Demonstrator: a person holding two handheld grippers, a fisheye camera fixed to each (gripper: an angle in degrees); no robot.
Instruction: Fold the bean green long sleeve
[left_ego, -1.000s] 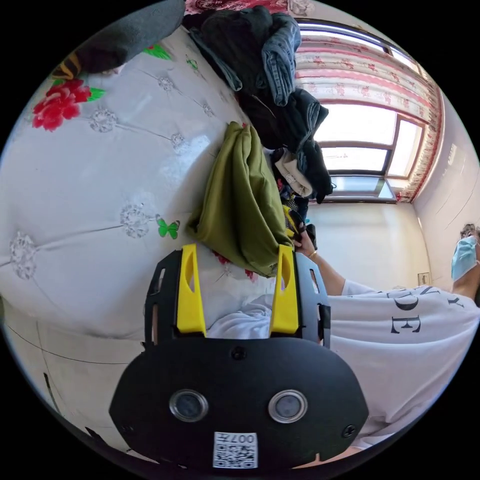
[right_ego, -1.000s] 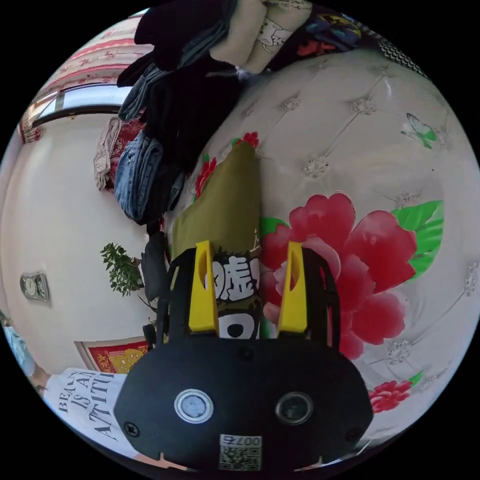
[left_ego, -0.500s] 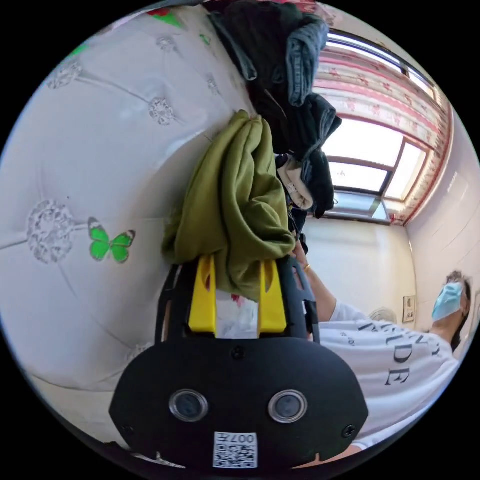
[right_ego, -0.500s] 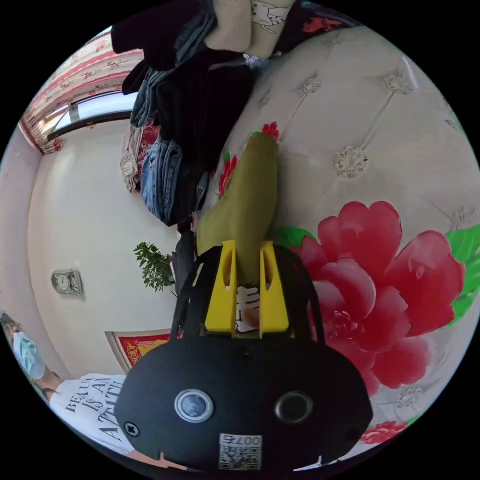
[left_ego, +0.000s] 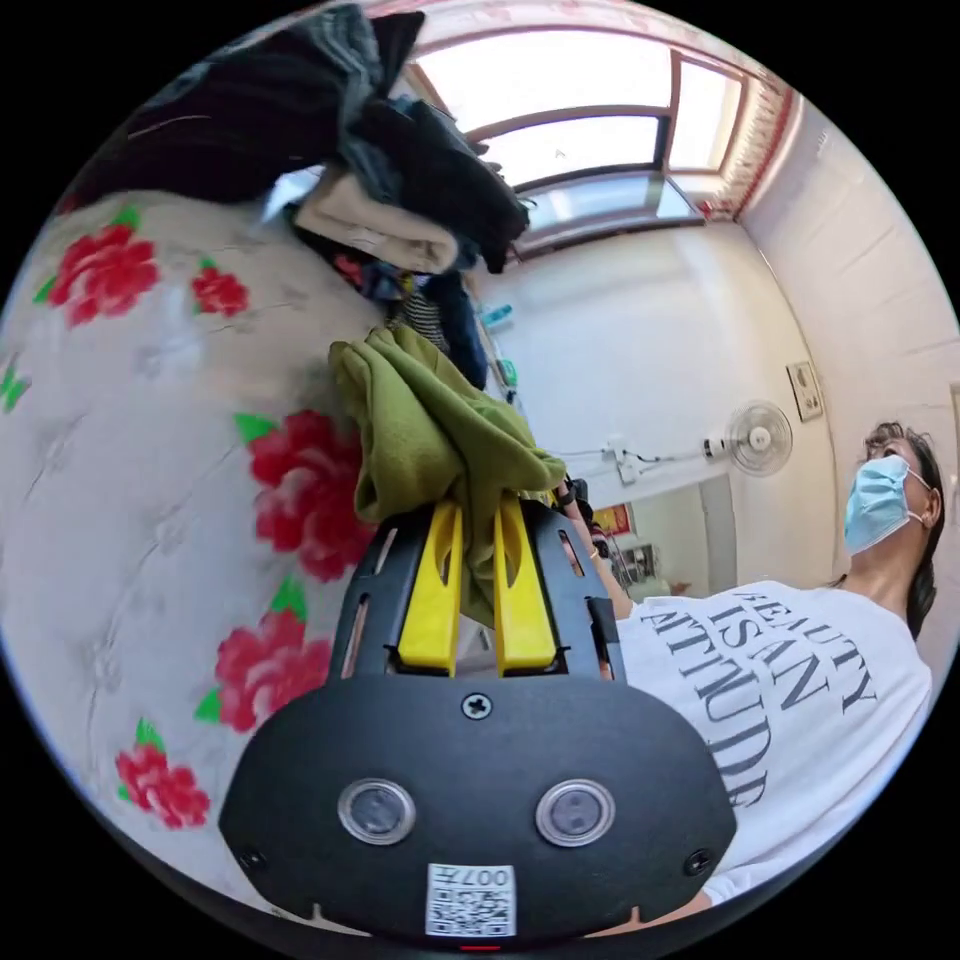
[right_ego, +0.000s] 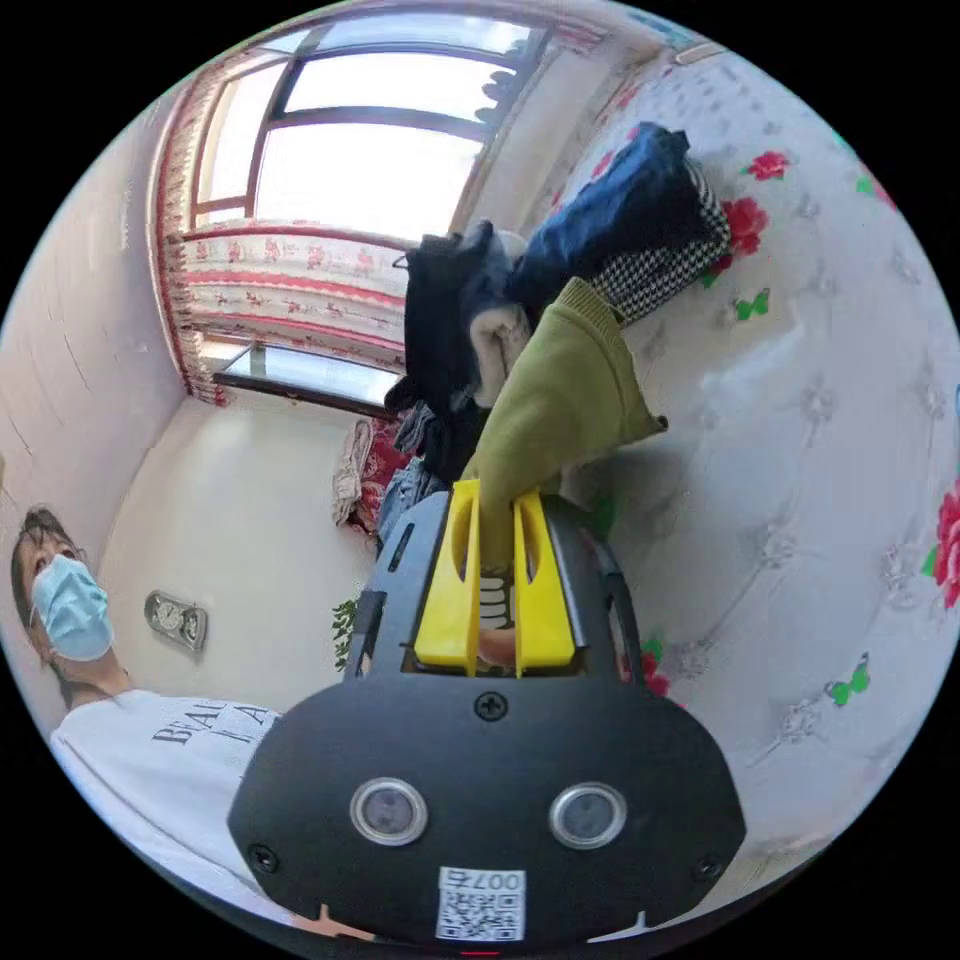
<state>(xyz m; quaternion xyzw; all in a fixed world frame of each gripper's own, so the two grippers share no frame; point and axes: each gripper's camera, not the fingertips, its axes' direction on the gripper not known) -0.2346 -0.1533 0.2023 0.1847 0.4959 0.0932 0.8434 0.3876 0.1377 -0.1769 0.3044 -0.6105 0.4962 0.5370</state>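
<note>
both the left gripper (left_ego: 475, 520) and the right gripper (right_ego: 497, 505) are clamped on the green long sleeve (left_ego: 430, 430), bunched ahead of their yellow jaws.

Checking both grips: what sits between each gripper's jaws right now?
Olive-green fabric of the long sleeve: bunched between the left gripper jaws in the left gripper view, and the right gripper jaws in the right gripper view.

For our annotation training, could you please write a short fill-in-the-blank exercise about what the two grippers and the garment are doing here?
1. Both jaws of the left gripper press on the ____ long sleeve.
2. The right gripper is ____ on the same garment.
3. The bed cover is printed with red ____ and green butterflies.
4. The person wears a white ____.

Missing words: green; shut; flowers; T-shirt
</note>
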